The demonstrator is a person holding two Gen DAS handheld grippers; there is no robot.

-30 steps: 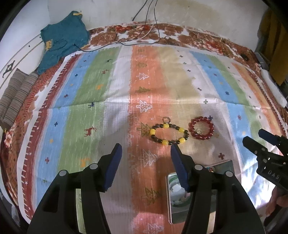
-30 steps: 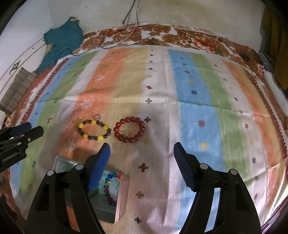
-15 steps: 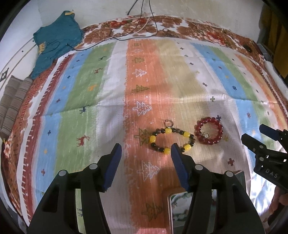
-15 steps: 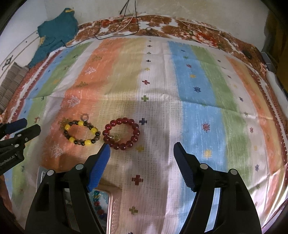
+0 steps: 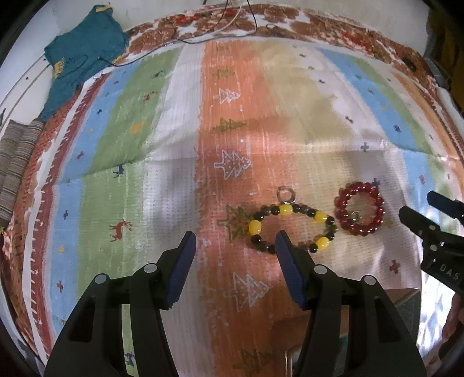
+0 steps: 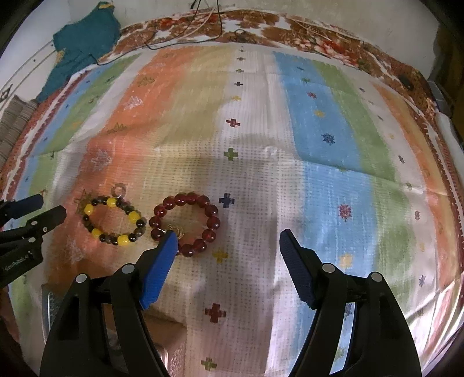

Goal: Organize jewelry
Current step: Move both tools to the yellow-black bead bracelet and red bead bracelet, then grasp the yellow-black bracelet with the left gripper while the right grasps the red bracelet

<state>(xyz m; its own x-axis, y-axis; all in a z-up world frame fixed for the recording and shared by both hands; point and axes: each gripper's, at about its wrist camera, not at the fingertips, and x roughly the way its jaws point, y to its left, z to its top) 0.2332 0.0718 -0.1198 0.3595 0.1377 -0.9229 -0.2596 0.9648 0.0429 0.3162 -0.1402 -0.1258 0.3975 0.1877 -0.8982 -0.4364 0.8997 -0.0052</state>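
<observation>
Two bead bracelets lie side by side on the striped cloth. The yellow-and-black bracelet [image 5: 293,227] [image 6: 113,221] has a small metal ring at its top. To its right lies the red bracelet [image 5: 359,208] [image 6: 185,223]. My left gripper [image 5: 235,240] hangs open over the cloth, its right finger covering the yellow bracelet's near edge. My right gripper [image 6: 229,240] is open too, its left finger overlapping the red bracelet's near edge. Nothing sits between either pair of fingers. Each gripper shows at the edge of the other's view.
A metal tin [image 6: 52,301] lies at the near edge, mostly hidden behind the fingers. A teal garment [image 5: 81,58] and cables [image 5: 226,26] lie at the far side of the bed. Folded striped fabric [image 5: 14,162] sits at the left edge.
Both grippers have moved forward and down toward the bracelets, which now appear larger and closer to the fingertips. The tin has slid out of sight beneath them. Jaw openings are unchanged.
</observation>
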